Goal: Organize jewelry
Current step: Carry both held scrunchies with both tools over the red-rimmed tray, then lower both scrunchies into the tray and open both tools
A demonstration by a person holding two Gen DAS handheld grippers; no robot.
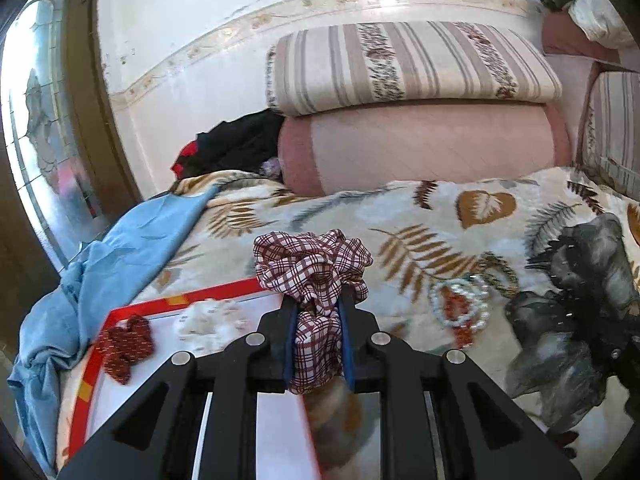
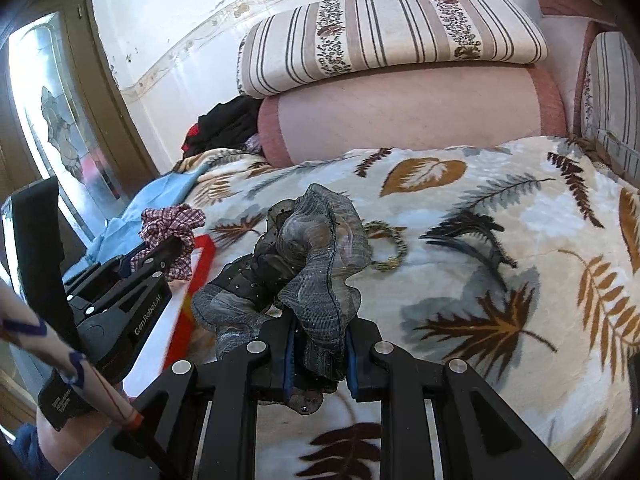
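Observation:
My left gripper (image 1: 318, 304) is shut on a red-and-white plaid scrunchie (image 1: 312, 264) and holds it above the right edge of a white tray with a red rim (image 1: 192, 300). A dark red scrunchie (image 1: 126, 346) and a white scrunchie (image 1: 210, 322) lie on the tray. My right gripper (image 2: 320, 328) is shut on a grey-black sheer scrunchie (image 2: 320, 248), lifted over the leaf-print blanket (image 2: 480, 240). The left gripper with the plaid scrunchie (image 2: 172, 226) shows at left in the right wrist view. Pearl and red bead bracelets (image 1: 460, 306) and a braided ring (image 1: 500, 276) lie on the blanket.
A blue cloth (image 1: 100, 280) lies left of the tray. A pink bolster (image 1: 420, 144) and striped cushion (image 1: 408, 64) stand at the back against the wall. Dark clothes (image 1: 236, 144) are piled in the corner. A glazed door (image 1: 36, 120) is at left.

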